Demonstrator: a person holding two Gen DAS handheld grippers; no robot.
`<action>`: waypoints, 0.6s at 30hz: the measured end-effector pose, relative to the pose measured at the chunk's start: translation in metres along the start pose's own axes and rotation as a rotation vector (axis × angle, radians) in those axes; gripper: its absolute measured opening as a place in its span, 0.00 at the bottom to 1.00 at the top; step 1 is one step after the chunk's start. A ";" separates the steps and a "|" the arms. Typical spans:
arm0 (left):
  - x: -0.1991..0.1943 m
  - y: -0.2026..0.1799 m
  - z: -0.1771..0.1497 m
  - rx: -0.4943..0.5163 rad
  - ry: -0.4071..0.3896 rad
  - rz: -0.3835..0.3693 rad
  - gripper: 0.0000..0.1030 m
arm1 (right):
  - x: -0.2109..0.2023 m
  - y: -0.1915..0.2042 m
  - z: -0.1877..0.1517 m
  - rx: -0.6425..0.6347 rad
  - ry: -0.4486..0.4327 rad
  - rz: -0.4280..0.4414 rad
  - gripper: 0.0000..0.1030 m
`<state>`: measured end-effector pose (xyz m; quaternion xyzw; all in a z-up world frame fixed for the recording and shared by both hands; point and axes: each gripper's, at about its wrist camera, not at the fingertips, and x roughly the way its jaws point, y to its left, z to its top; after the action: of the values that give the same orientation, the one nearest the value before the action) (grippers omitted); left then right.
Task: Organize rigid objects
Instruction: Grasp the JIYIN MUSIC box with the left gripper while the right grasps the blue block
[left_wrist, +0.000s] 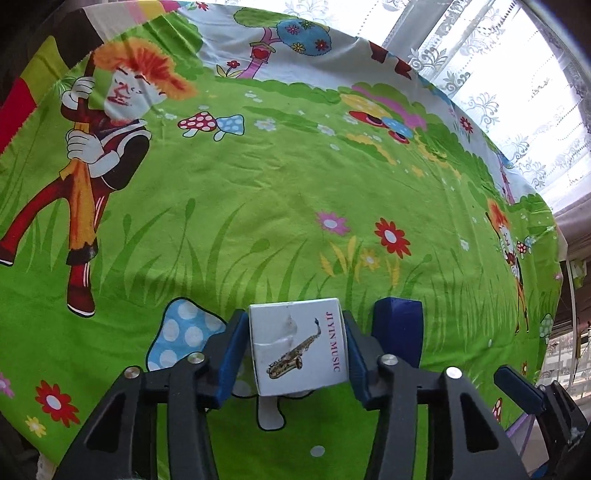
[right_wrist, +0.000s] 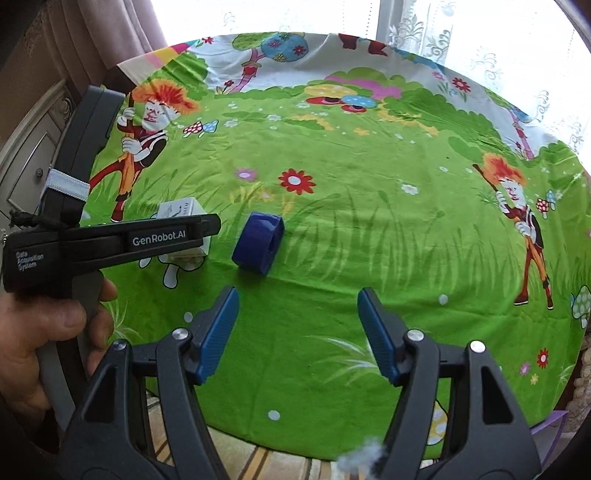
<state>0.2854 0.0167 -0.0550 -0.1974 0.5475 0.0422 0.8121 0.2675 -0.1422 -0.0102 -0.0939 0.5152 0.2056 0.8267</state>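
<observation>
1. Directly ahead of my left gripper (left_wrist: 297, 347) sits a small white box (left_wrist: 298, 347) printed with a saxophone and the words "JI YIN MUSIC".
2. Its blue fingers (left_wrist: 231, 360) press against the box's two sides, gripping it as it rests on the worktop (left_wrist: 258, 192).
3. A bright green cartoon cloth with flowers, mushrooms and an orange-haired figure covers that worktop.
4. Just beside the box, on its right in the left wrist view, stands a dark blue block (left_wrist: 400, 325).
5. From my right wrist view, the same blue block (right_wrist: 258, 242) lies on the cloth, tilted, with a hollow showing in its near face.
6. My right gripper (right_wrist: 297, 332) hovers near it with fingers (right_wrist: 218, 334) spread apart, nothing between them.
7. At that view's left, a person's hand (right_wrist: 44, 339) holds the left gripper's handle.
8. Lace curtains (left_wrist: 517, 92) hang behind the worktop.
</observation>
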 end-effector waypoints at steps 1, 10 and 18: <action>0.000 0.003 0.001 -0.004 0.001 -0.004 0.41 | 0.005 0.002 0.002 0.002 0.008 0.001 0.68; -0.016 0.022 -0.001 -0.046 -0.066 0.000 0.41 | 0.048 0.020 0.021 0.039 0.034 0.026 0.68; -0.025 0.019 -0.006 -0.021 -0.105 0.023 0.41 | 0.069 0.015 0.027 0.064 0.028 -0.045 0.37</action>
<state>0.2648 0.0357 -0.0398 -0.1970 0.5060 0.0678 0.8370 0.3095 -0.1016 -0.0581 -0.0818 0.5307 0.1688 0.8265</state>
